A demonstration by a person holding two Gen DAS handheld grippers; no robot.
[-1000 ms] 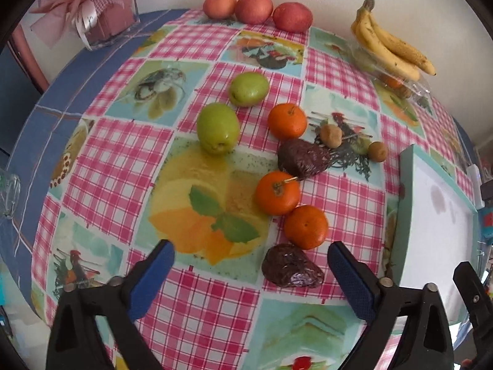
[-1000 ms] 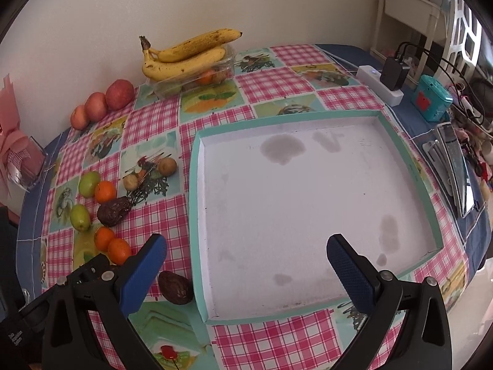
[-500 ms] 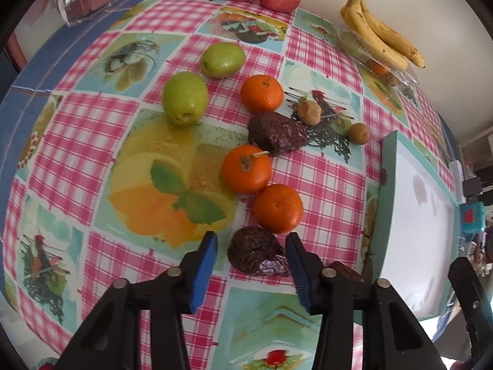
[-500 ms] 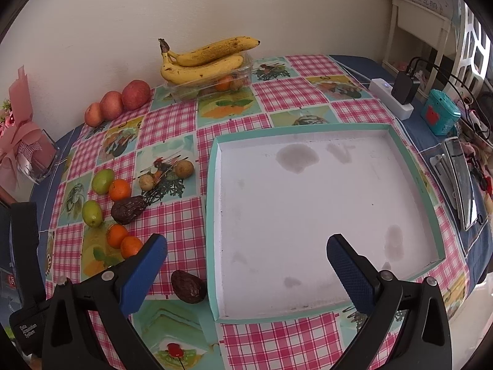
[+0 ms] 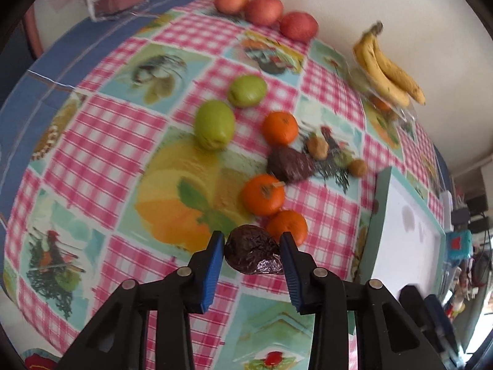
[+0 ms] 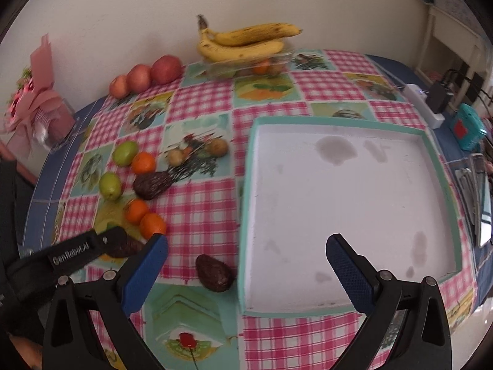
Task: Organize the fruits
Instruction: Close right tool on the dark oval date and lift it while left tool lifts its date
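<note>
— Avocado (image 5: 252,254) sits between my left gripper's (image 5: 251,265) fingers now. A second ago they were spread wide; they've closed in until both blue pads touch its skin.

— Lifted yet?

— Can't tell. It looks just off the table, beside the nearest orange (image 5: 288,226). The frame is blurred, so I'm probably moving.

— And the right gripper (image 6: 246,265)?

— Wide open, holding nothing, hovering over the tray's (image 6: 246,203) near edge. A second avocado (image 6: 214,273) lies just beside that rim.

— So what next?

— My guess is that I carry this one over to the tray, which has no fruit in it so far.
</note>
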